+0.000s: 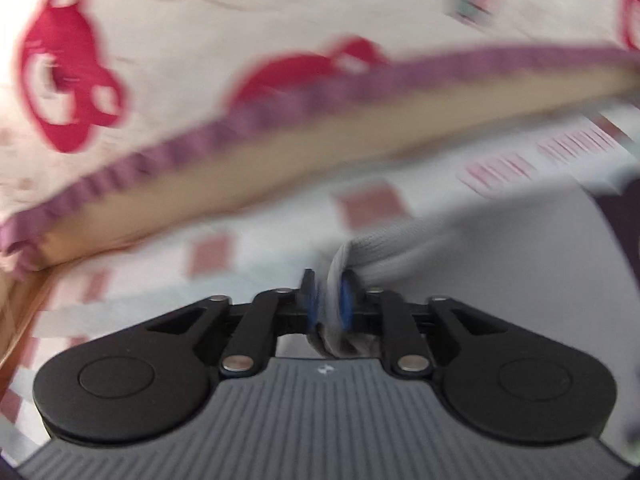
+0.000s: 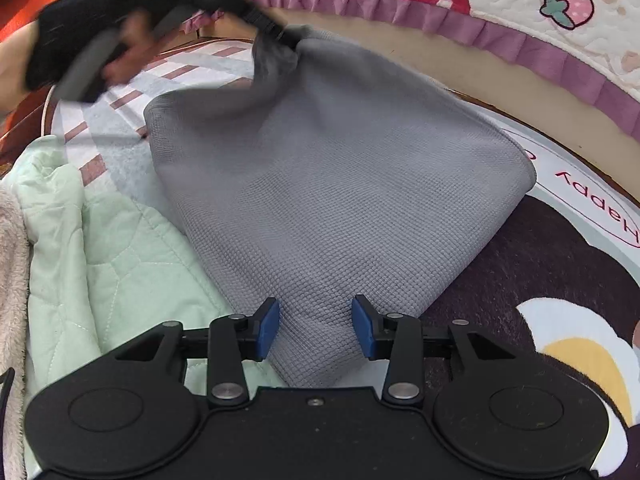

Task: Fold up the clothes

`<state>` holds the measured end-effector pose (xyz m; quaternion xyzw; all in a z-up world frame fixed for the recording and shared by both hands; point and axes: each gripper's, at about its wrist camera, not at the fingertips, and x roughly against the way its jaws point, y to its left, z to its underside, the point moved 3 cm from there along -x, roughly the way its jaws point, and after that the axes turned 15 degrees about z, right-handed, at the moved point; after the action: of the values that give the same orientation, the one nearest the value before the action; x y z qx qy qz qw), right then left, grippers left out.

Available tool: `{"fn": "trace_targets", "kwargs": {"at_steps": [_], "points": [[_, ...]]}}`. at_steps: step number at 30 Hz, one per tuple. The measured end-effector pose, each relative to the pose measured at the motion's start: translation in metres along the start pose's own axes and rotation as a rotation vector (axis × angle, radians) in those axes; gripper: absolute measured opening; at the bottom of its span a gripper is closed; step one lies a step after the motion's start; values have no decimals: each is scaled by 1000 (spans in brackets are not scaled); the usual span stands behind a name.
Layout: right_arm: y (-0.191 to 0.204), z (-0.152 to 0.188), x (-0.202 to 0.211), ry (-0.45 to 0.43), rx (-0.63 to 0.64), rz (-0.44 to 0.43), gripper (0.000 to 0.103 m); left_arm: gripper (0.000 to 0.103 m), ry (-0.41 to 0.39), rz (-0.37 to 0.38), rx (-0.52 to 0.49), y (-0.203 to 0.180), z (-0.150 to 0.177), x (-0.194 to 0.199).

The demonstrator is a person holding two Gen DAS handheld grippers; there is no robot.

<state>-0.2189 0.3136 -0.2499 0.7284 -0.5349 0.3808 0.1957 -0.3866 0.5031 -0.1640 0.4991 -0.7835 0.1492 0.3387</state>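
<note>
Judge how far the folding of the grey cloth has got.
Done: nothing finished; the grey cloth lies loose and rumpled on the mat. In hand: the left tongs pinch one far corner; the right tongs stand open over the near corner. Left: every fold, and the green garment.

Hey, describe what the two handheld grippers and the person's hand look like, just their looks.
The left gripper has black linkage arms with silver pivot pins, two round black housings, blue pads and a ribbed grey body with a small white mark. The right gripper is built alike with blue pads, but its body is plain black. In the right view, the hand wears a black glove; it is blurred.
</note>
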Motion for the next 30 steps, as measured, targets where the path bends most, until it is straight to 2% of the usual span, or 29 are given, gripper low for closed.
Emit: {"fn": "trace_targets", "kwargs": {"at_steps": [3,5,8,9,10,14,15,18,19,22,23,24,26,27,30], "points": [[1,-1,0,7,0,3,48,43,-12,-87,86,30,2,-3],[2,-1,1,11,-2,7,48,50,-35,-70,141,39,12,5],[1,-4,3,22,-23,5,49,51,-50,140,192,32,25,16],[0,-6,5,17,-36,-4,49,51,-29,238,195,27,27,15],[-1,-8,8,4,-51,-18,49,51,-11,303,202,23,28,11],[-10,-22,6,-28,-77,-17,50,51,35,366,257,20,20,-30],[-13,-26,3,-28,-79,-11,50,49,43,356,281,23,17,-40],[-21,-31,-19,33,-101,21,50,50,11,198,347,49,9,-58],[-22,-29,-25,56,-121,25,50,50,2,149,345,56,9,-59],[-21,-23,-25,43,-161,22,52,50,-32,37,361,78,13,-47],[-21,-21,-23,39,-166,23,52,50,-49,40,384,85,15,-38],[-21,-19,-21,36,-172,24,52,50,-73,77,407,89,16,-26],[-21,-17,-17,36,-187,19,52,55,-78,209,405,90,19,-11],[-21,-17,-16,37,-193,17,52,62,-65,253,390,89,22,-7],[-23,-15,-14,40,-209,11,53,68,8,257,333,78,33,-15]]}}
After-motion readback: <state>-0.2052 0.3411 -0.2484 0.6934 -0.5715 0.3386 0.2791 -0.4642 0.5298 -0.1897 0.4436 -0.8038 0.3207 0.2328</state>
